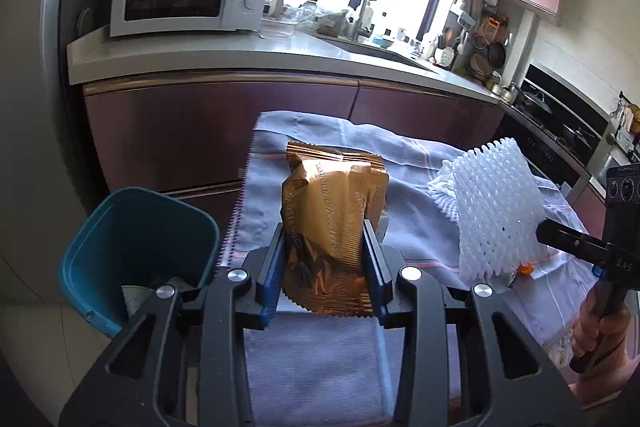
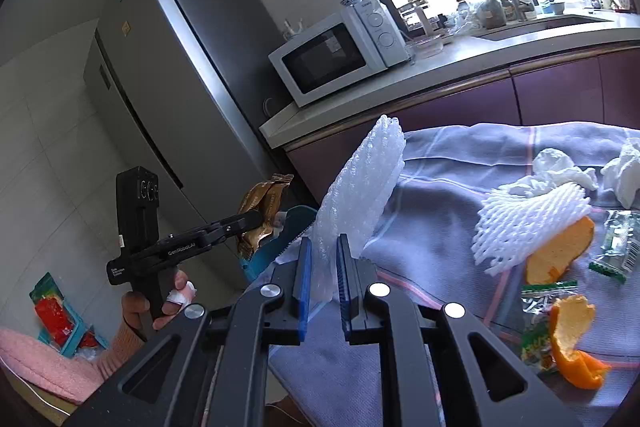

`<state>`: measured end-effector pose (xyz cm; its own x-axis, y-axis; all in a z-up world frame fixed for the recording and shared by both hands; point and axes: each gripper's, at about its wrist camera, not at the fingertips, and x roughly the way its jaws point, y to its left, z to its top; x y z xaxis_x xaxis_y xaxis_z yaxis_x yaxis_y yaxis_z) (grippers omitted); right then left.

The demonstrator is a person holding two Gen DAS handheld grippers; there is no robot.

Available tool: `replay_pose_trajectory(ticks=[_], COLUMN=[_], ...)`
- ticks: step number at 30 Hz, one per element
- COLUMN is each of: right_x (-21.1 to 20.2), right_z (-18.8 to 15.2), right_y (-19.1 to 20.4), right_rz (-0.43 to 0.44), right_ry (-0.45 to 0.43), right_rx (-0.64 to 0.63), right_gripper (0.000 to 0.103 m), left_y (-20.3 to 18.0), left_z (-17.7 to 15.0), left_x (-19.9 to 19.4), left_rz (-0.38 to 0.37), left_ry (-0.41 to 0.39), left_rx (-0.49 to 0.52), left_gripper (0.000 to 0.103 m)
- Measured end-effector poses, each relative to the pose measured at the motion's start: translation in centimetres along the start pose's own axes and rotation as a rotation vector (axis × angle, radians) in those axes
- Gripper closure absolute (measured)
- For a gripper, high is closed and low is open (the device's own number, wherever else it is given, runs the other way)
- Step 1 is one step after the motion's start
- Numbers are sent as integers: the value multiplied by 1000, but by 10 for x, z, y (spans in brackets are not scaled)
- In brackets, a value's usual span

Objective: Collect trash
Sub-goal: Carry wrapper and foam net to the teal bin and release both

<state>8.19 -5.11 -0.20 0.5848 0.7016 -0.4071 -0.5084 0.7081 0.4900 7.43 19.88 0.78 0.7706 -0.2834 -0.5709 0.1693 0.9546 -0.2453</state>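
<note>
Left wrist, gold wrapper [image 1: 334, 223] between fingers [image 1: 372, 247], bin [image 1: 136, 255] left

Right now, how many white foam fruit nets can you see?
2. One foam net is clamped in the right gripper, raised above the cloth's edge. The other foam net lies on the cloth, draped over an orange peel. More could be hidden outside the views.

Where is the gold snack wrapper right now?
The gold wrapper is clamped in the left tool, held above the cloth-covered table's left edge, with the blue bin just to its left.
</note>
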Motion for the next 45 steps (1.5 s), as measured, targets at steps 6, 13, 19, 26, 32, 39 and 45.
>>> replay_pose_trajectory(ticks=[6, 13, 19, 26, 32, 39, 45], right_x=[43, 104, 158, 215, 257, 294, 312], right_z=[9, 23, 31, 31, 26, 19, 11], right_y=[18, 47, 68, 80, 83, 81, 80], right_rz=[80, 174, 232, 243, 202, 141, 105], right_ry=[69, 158, 219, 297, 367, 440, 481], right_rx=[-30, -71, -86, -87, -84, -82, -78], right_gripper=[92, 92, 92, 92, 92, 91, 87], left_y=[44, 93, 128, 158, 172, 183, 186], left_z=[1, -3, -8, -13, -16, -23, -29], left_x=[-14, -22, -18, 3, 25, 52, 70], left_rz=[99, 194, 244, 278, 293, 299, 302], left_ry=[-12, -7, 16, 60, 87, 139, 175], left_rx=[-39, -89, -123, -151, -177, -183, -188], left_gripper=[67, 67, 67, 66, 66, 65, 63])
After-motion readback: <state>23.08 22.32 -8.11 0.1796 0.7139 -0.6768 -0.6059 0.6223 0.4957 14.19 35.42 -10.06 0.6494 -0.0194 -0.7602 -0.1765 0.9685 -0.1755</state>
